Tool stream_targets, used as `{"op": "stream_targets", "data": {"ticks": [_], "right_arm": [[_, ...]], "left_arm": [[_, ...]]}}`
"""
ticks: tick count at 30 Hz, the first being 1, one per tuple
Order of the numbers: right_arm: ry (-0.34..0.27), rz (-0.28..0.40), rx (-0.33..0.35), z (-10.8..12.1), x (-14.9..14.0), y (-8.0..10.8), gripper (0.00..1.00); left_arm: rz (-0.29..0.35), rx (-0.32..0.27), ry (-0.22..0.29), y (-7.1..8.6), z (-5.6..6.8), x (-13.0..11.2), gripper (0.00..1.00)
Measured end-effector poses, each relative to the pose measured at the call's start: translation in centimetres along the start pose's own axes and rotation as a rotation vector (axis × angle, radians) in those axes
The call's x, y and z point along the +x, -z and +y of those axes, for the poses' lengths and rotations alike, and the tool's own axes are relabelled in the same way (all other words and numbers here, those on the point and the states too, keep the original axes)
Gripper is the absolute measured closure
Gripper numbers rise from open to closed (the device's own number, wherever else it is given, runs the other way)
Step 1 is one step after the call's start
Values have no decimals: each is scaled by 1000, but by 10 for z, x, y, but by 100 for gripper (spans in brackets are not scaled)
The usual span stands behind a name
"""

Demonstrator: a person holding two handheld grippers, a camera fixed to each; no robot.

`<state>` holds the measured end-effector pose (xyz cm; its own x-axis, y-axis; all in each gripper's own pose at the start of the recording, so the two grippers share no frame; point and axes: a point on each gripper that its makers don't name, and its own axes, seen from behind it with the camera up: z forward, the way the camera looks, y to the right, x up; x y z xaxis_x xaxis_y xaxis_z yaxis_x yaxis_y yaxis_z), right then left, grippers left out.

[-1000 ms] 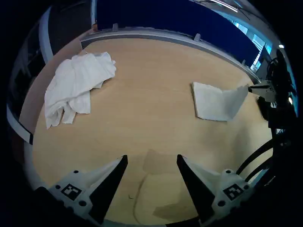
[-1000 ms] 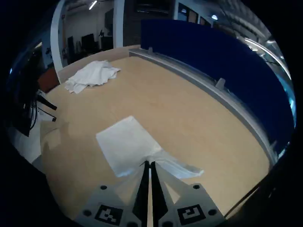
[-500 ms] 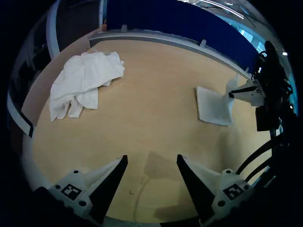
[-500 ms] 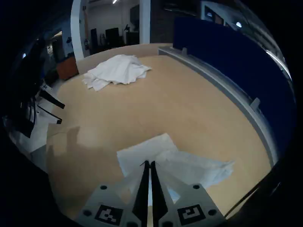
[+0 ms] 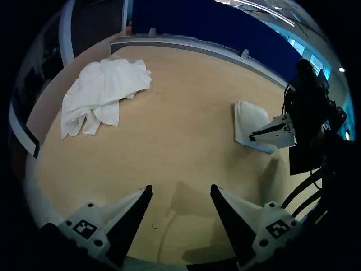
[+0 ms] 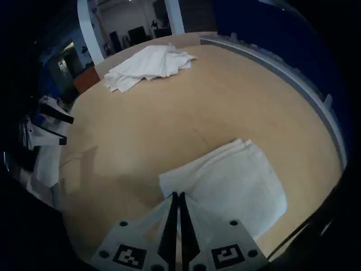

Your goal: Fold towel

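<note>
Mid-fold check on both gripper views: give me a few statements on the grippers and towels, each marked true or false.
1. The left gripper is open with nothing between its fingers. True.
2. The folded towel lies on top of the crumpled towel pile. False: they lie well apart on the table.
3. The right gripper is shut, its tips at the folded towel's near edge. True.
4. The left gripper holds the crumpled towel pile. False: the pile lies on the table, far from its fingers.
5. The divider behind the table is red. False: it is blue.
</note>
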<state>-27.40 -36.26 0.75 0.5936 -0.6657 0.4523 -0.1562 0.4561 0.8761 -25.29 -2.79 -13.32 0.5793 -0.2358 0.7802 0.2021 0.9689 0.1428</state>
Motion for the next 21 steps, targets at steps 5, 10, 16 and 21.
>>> {"op": "stream_targets", "data": {"ticks": [5, 10, 16, 21], "right_arm": [[0, 2, 4, 1, -1, 4, 96], [3, 14, 5, 1, 2, 6, 91], [17, 43, 16, -2, 8, 12, 52], [31, 63, 6, -2, 10, 18, 23]], "left_arm": [[-1, -2, -1, -1, 2, 1, 4], [-4, 1, -4, -1, 1, -1, 4], [-6, 7, 1, 0, -2, -4, 4], [-8, 12, 4, -1, -5, -7, 4]]}}
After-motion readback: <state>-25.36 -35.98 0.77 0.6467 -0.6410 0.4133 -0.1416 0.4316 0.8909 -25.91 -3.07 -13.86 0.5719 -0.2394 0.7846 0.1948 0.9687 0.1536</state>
